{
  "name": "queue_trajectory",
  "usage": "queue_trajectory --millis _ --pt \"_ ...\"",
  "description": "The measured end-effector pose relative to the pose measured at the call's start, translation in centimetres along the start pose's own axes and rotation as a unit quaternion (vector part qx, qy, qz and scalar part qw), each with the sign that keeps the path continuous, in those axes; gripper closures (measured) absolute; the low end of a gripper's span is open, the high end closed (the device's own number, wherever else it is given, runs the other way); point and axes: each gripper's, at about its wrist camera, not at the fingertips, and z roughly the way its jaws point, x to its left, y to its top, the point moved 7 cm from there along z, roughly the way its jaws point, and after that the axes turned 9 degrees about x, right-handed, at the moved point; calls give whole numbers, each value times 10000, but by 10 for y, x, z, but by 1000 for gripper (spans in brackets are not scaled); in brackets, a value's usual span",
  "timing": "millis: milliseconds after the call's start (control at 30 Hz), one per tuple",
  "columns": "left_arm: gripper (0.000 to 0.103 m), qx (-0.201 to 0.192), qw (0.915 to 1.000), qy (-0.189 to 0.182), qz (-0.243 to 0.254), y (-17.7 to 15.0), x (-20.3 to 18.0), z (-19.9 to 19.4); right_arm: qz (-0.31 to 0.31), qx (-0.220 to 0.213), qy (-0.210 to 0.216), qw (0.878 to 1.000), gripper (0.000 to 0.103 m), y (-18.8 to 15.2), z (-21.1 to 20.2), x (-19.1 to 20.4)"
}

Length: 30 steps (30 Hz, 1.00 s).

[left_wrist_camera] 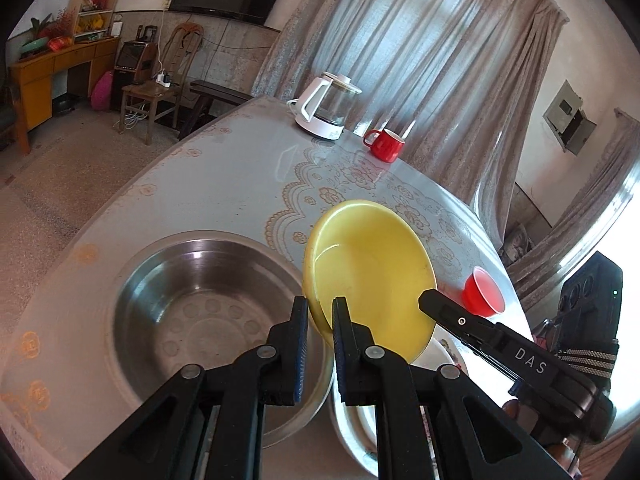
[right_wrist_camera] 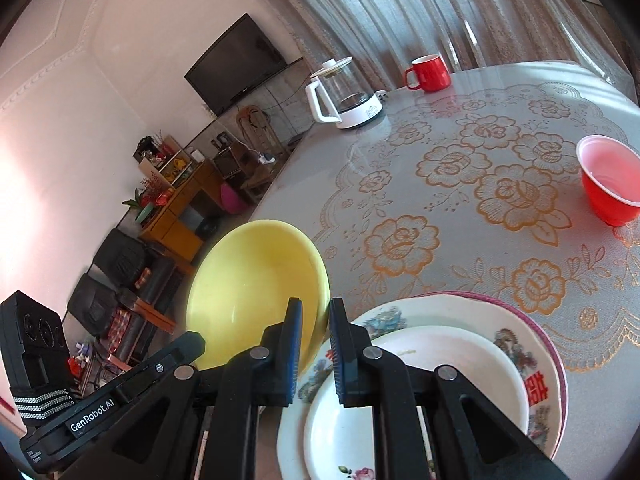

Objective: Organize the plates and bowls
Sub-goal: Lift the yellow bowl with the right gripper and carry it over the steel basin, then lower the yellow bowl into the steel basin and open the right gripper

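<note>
Bowl, yellow (left_wrist_camera: 370, 276), held clear of the desk (left_wrist_camera: 224, 184) and tilted, its rim pinched on two sides. The left tool (left_wrist_camera: 320, 308) is clamped on the rim at the bowl's near-left edge; the right tool (right_wrist_camera: 314, 312) is clamped on the rim at the opposite edge, its jaws drawn close together on the thin wall. In the left wrist view the right tool's finger reaches in from the right across the bowl's lower edge.

Beside the bowl, to the left in the left wrist view, stands a steel basin (left_wrist_camera: 200, 304), empty. Beneath and right of the bowl lies a stack of plates (right_wrist_camera: 440, 360): a plain white plate on a flowered one, on a pink-rimmed one. This nesting suggests the plates are already gathered.

Farther out, a small red bowl (right_wrist_camera: 608, 180) stands alone on the desk, well apart from the stack; it probably remains to be collected. A red mug (right_wrist_camera: 428, 74) and a kettle (right_wrist_camera: 344, 96) stand at the far edge.

Judged progress: midway. The yellow bowl is in transit and not yet set down; whether it is bound for the basin or the stack cannot be told.
</note>
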Motion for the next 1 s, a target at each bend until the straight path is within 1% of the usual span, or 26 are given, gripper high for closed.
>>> queue_trajectory --millis 233,433,600,700,933,1000 --pt "91 -94 9991 243 -349 -8 44 -13 -409 343 104 9985 91 -15 30 39" --pt "91 -49 9973 459 -566 -18 72 -11 -588 694 89 9958 91 -31 58 55" --pt "91 -27 9960 603 -663 -24 87 -7 -713 954 -7 9929 91 -42 78 60" --pt "91 13 9955 723 -620 -24 89 -3 -760 1050 -67 9915 91 -47 86 61" --pt "91 127 9941 906 -576 -31 96 5 -930 1134 -239 9889 90 -51 94 63" --pt "89 86 9940 943 -548 -31 97 6 -1014 1127 -307 9880 90 -52 94 64"
